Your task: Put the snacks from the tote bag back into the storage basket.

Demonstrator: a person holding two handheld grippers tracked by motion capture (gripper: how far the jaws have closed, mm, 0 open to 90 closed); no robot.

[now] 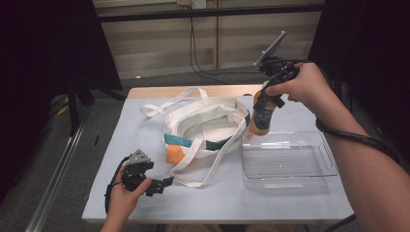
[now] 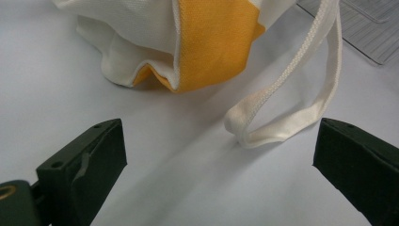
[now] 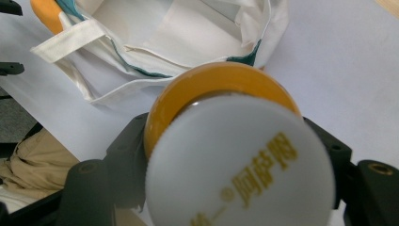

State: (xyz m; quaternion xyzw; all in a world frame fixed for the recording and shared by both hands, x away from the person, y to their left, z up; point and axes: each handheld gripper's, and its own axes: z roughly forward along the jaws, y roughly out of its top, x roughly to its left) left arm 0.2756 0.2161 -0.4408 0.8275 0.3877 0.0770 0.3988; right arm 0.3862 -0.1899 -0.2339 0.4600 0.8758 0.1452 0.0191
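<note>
the right gripper [image 1: 263, 112] holds an orange plastic bottle with a white round cap [image 1: 261, 118]; its jaws are closed on the two sides of the bottle body, as the right gripper view shows, where the white cap [image 3: 237, 165] faces the camera. in the high view the bottle hangs in the air at about 2 o'clock from the table centre, just beside the right rim of the white canvas tote bag with teal and orange patches [image 1: 203, 128], and above the far left corner of the clear plastic tray [image 1: 329, 162].

the left gripper [image 1: 162, 183] rests low at about 7 o'clock, jaws wide apart and holding nothing. in its own view the white loop handle of the bag [image 2: 282, 122] lies on the pale table [image 2: 164, 188] between the jaws, near but not touching them.

i judge the step is to put the bottle into the bag. the mouth of the bag looks open but soft, and its right rim stands between the bottle and the opening. to do it well, the bottle should be carried toward 9 o'clock over the rim, high enough not to push the cloth inward, then lowered into the middle and released only when it is down inside. the left gripper could take the near rim or handle to keep the mouth open. the risk is that the rim folds in and the bottle falls outside.
</note>
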